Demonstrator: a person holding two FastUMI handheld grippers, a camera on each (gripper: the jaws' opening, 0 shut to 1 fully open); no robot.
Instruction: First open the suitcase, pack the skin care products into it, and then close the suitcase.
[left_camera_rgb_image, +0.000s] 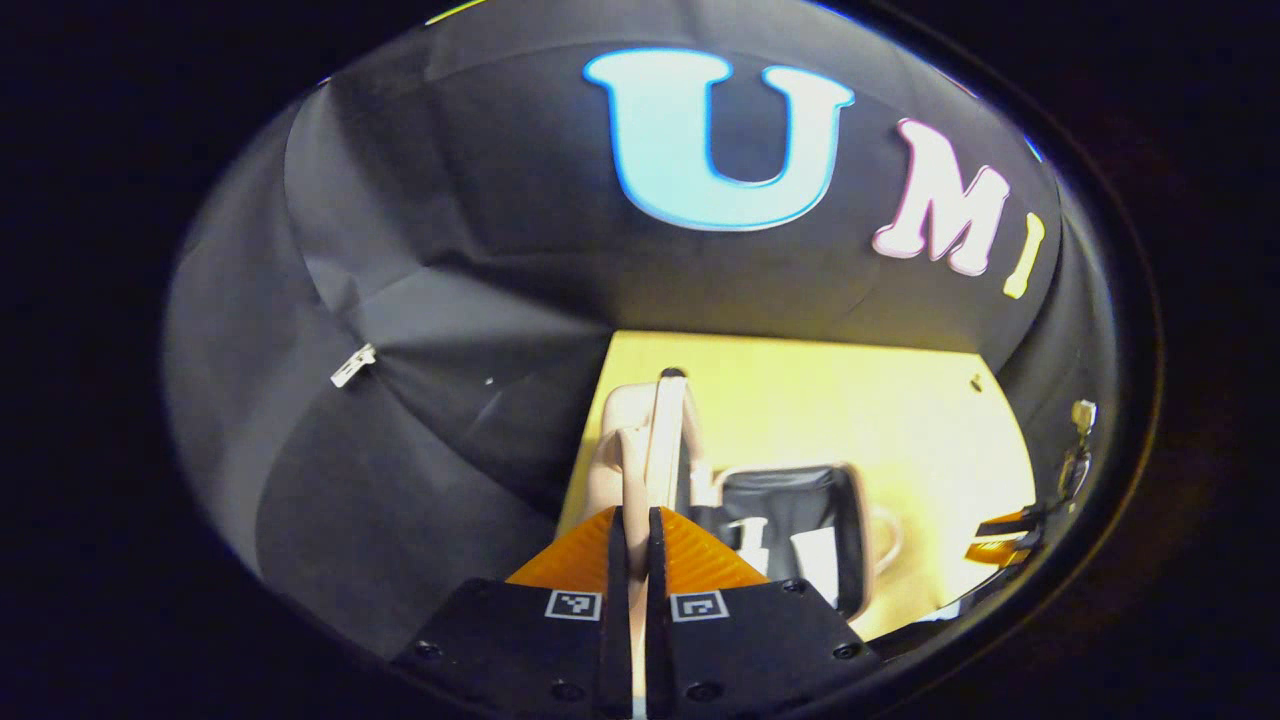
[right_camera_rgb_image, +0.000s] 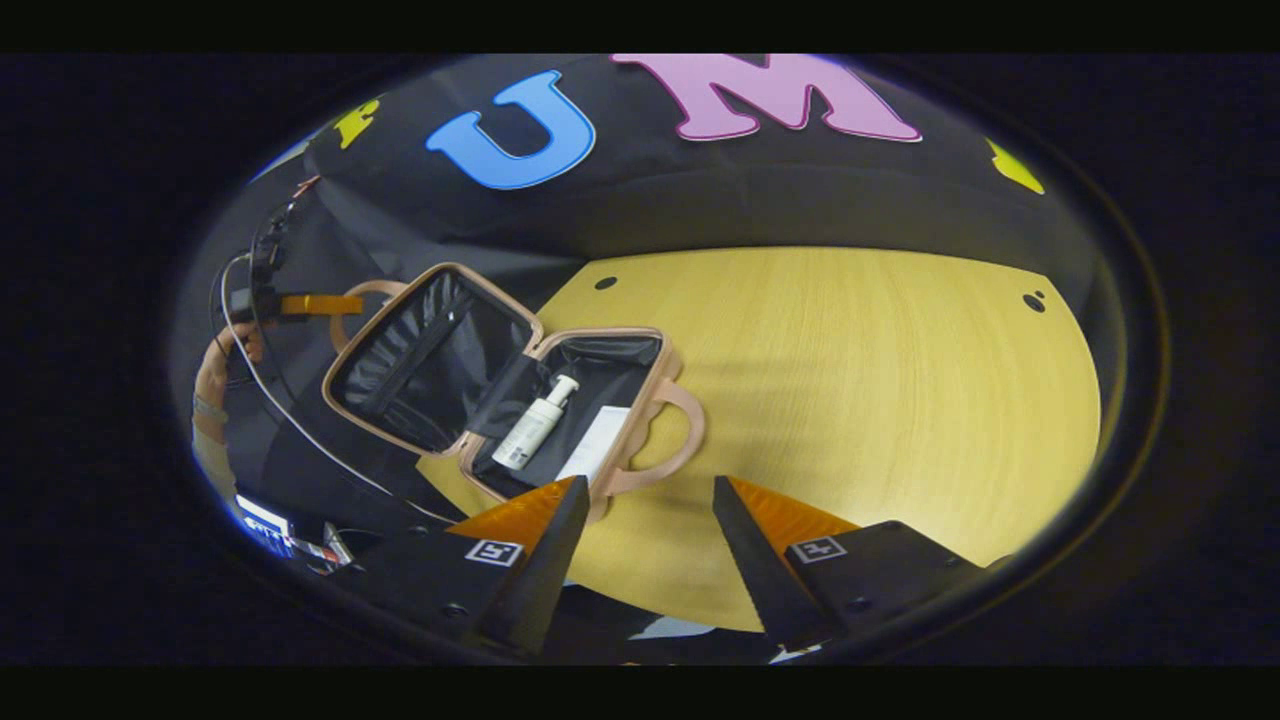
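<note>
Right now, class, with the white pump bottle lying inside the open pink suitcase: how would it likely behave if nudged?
The white pump bottle lies on its side and looks round, so it would probably roll. The pink suitcase's black lining looks smooth, so it may also slide.

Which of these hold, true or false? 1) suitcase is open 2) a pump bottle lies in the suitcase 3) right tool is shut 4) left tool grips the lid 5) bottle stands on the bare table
1) The suitcase is open. True: its lid is raised.
2) A white pump bottle lies in the suitcase. True: it rests in the base half, beside a white flat item.
3) The right tool is shut. False: its fingers stand apart over the table, holding nothing.
4) The left tool grips the lid. True: its fingers press on the lid's edge.
5) The bottle stands on the bare table. False: it lies inside the suitcase.
</note>
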